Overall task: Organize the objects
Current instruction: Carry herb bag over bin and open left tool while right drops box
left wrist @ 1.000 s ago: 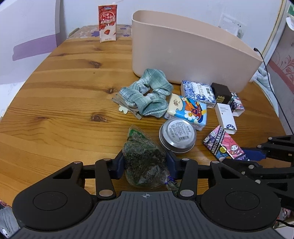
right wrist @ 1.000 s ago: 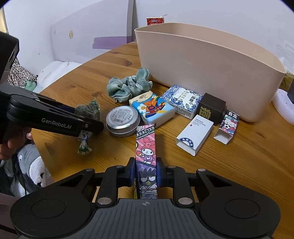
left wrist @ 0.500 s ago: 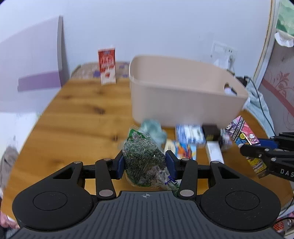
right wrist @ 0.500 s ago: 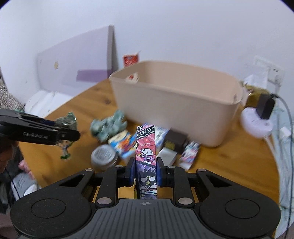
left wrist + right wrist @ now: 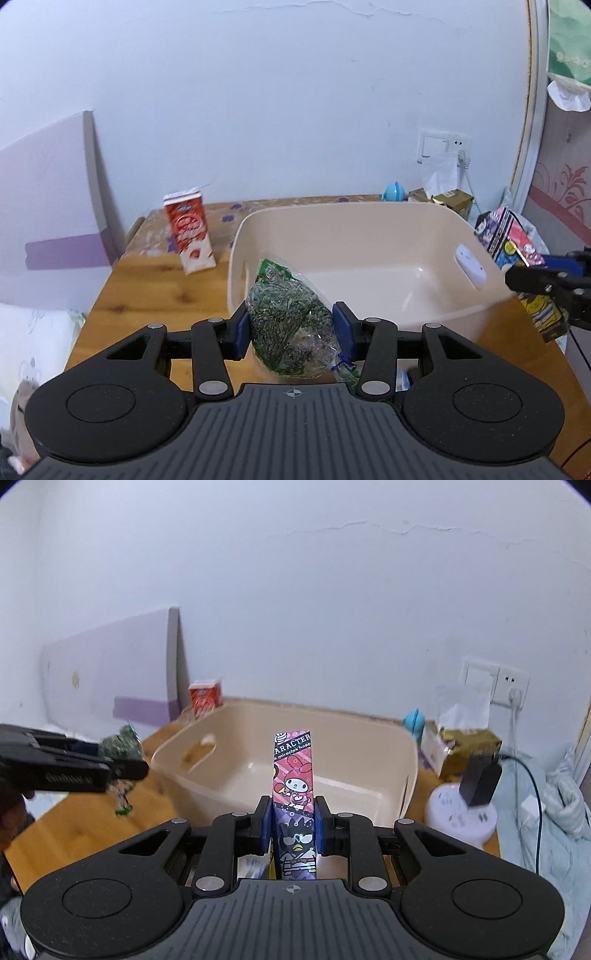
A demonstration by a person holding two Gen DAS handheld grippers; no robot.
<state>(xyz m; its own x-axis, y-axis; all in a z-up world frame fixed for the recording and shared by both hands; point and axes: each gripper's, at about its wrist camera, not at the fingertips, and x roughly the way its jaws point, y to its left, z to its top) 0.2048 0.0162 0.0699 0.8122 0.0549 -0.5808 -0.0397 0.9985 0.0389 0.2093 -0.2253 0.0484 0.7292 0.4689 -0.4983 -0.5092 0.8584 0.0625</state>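
My left gripper (image 5: pixel 291 330) is shut on a clear bag of green dried herbs (image 5: pixel 288 314) and holds it raised at the near left rim of the beige plastic bin (image 5: pixel 369 221). My right gripper (image 5: pixel 293 827) is shut on a long cartoon-character box (image 5: pixel 293 775), held upright above the bin's near rim (image 5: pixel 402 786). The bin's inside looks bare. In the left wrist view the right gripper (image 5: pixel 546 284) and its box (image 5: pixel 513 243) show at the right edge. In the right wrist view the left gripper (image 5: pixel 122 764) and its bag (image 5: pixel 123 744) show at the left.
A red milk carton (image 5: pixel 190 232) stands on the wooden table (image 5: pixel 155 280) left of the bin. Behind the bin are a gold tissue box (image 5: pixel 469 746), a blue round object (image 5: pixel 413 720), a white round device with a black plug (image 5: pixel 476 779) and a wall socket (image 5: pixel 509 686).
Both grippers have lifted their loads from the table and moved up to the bin's rim. The loose items on the table have dropped out of view.
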